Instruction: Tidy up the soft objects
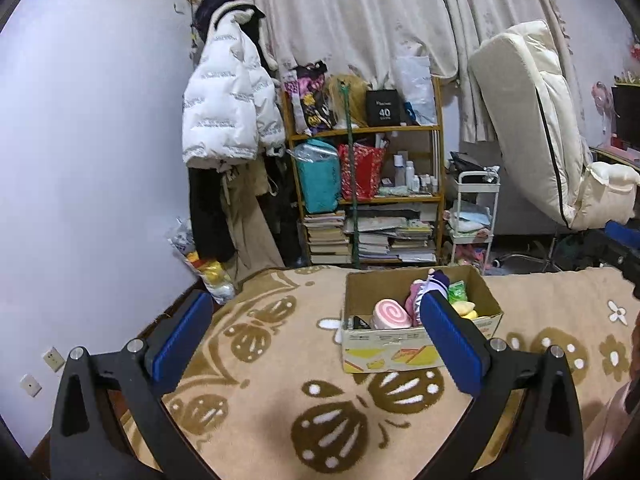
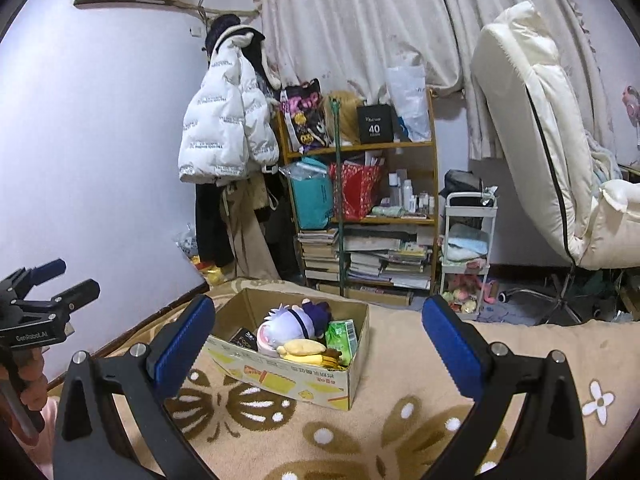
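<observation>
1. Nearest, the left hand-held gripper (image 1: pixel 316 336) and the right hand-held gripper (image 2: pixel 318 338) both have their jaws wide apart, nothing between them.
2. Ahead on the patterned blanket (image 1: pixel 280 392) stands the cardboard box (image 2: pixel 296 380), its long axis running across, slightly angled.
3. The box lies ahead-right of the left gripper and ahead-left of the right one; neither looks clearly nearer.
4. Inside lie the soft toys (image 2: pixel 292 328), packed together.
</observation>
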### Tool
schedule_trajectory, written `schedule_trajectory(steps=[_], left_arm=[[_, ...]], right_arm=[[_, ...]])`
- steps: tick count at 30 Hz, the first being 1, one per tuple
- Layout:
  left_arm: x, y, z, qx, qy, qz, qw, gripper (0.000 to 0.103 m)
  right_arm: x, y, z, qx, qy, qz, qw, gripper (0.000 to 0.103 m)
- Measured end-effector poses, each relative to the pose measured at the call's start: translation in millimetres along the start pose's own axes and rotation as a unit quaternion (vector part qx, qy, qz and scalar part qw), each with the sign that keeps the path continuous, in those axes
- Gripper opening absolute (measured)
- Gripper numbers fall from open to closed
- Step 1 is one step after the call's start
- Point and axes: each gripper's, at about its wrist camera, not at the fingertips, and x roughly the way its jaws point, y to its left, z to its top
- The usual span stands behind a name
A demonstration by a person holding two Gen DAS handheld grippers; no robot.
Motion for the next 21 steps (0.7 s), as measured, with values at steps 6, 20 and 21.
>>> schedule_trajectory(steps=[6, 20, 21], left_arm=[[-8.7, -0.7, -16.9, -0.009, -0.021, 0.002, 0.9997, 0.102], [-7.6, -10.5, -51.7, -0.018, -0.056, 0.02, 0.9981, 0.102], [-6.9, -10.3, -53.4, -0.018, -0.055, 0.02, 0.9981, 0.102]], right_arm=[[-12.9, 1.3, -4.9, -0.011, -0.014, -0.001, 1.0, 0.103], [-17.4, -13.4, -34.9, -0.013, -0.03, -0.001, 0.999, 0.103], [-17.7, -14.9, -36.1, -0.012, -0.032, -0.001, 0.999, 0.103]])
